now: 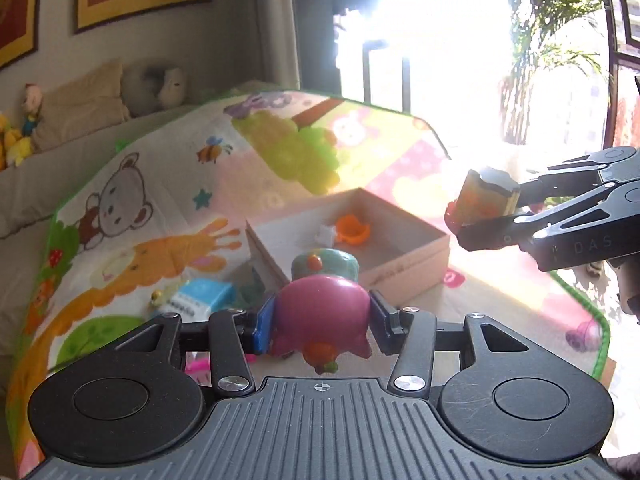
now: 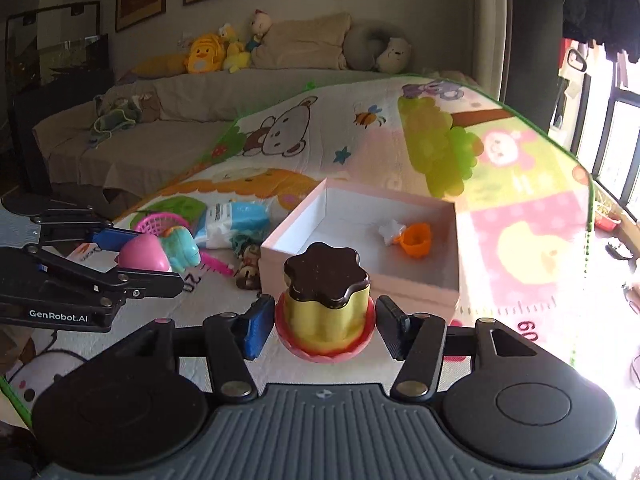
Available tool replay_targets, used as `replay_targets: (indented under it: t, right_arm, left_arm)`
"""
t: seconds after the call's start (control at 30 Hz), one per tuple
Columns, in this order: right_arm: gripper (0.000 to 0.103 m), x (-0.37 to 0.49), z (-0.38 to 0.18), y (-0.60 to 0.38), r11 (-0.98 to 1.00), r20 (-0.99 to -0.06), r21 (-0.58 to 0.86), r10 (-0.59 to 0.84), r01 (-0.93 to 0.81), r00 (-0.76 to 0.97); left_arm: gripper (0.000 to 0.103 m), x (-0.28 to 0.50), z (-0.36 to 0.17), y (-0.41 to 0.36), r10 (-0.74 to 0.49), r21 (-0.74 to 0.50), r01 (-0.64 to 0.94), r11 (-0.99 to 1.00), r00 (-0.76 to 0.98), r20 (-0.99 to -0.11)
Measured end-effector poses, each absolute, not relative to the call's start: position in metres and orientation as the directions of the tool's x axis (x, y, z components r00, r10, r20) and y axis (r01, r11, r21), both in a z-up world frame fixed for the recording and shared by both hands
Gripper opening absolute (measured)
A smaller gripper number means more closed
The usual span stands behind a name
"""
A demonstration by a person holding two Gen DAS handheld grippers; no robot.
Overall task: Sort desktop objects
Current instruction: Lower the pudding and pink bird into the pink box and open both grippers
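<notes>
With the left gripper (image 1: 320, 320) clamped on a pink toy (image 1: 320, 316) and the right gripper (image 2: 325, 326) clamped on a pudding toy (image 2: 326, 300), both held just short of the pink box (image 2: 280, 240), carry each fully over the box's near wall before letting go

Two grippers are showing, each holding one toy: a pink toy (image 1: 320, 316) between the left fingers, a pudding toy (image 2: 326, 300) between the right. One pink box (image 2: 400, 296) is sitting beyond both fingertips, containing two small pieces, one orange (image 2: 417, 240), one white (image 2: 390, 231).
</notes>
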State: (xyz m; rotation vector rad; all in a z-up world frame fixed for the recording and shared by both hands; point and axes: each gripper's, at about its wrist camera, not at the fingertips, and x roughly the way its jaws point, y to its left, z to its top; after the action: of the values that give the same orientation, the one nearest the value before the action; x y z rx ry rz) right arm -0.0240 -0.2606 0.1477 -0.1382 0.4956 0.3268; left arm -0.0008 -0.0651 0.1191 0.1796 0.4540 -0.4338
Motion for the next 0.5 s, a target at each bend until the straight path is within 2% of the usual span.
replay_targets:
  t: [0.07,0.13,0.2,0.23,0.33,0.37,0.5]
  right_arm:
    - [0.056,-0.006,0.172,-0.268,0.947,-0.434,-0.071,0.252,-0.312,0.865]
    - [0.056,0.024,0.188,-0.272,0.958,-0.411,-0.076,0.221,-0.275,0.884]
    - [0.059,0.051,0.193,-0.276,0.962,-0.422,-0.050,0.225,-0.270,0.878]
    - [0.067,0.062,0.193,-0.280,0.969,-0.425,-0.027,0.213,-0.247,0.880]
    - [0.068,0.074,0.184,-0.288,0.975,-0.433,-0.005,0.197,-0.220,0.880]
    - [0.068,0.074,0.180,-0.289,0.976,-0.437,-0.006,0.193,-0.217,0.878]
    - [0.068,0.084,0.157,-0.282,0.974,-0.498,-0.004,0.193,-0.225,0.845]
  left_arm:
    - [0.053,0.024,0.135,-0.082,-0.372,0.094,0.443,0.891,0.834,-0.407]
    - [0.057,0.055,0.143,-0.097,-0.379,0.075,0.442,0.894,0.835,-0.399]
    - [0.067,0.087,0.146,-0.103,-0.376,0.028,0.431,0.902,0.817,-0.437]
    - [0.072,0.096,0.145,-0.102,-0.357,0.018,0.407,0.913,0.821,-0.445]
    - [0.090,0.093,0.131,-0.079,-0.315,0.008,0.356,0.934,0.835,-0.452]
    - [0.093,0.089,0.122,-0.071,-0.294,0.015,0.340,0.940,0.836,-0.464]
    - [0.095,0.065,0.073,-0.045,-0.189,0.096,0.284,0.954,0.819,-0.541]
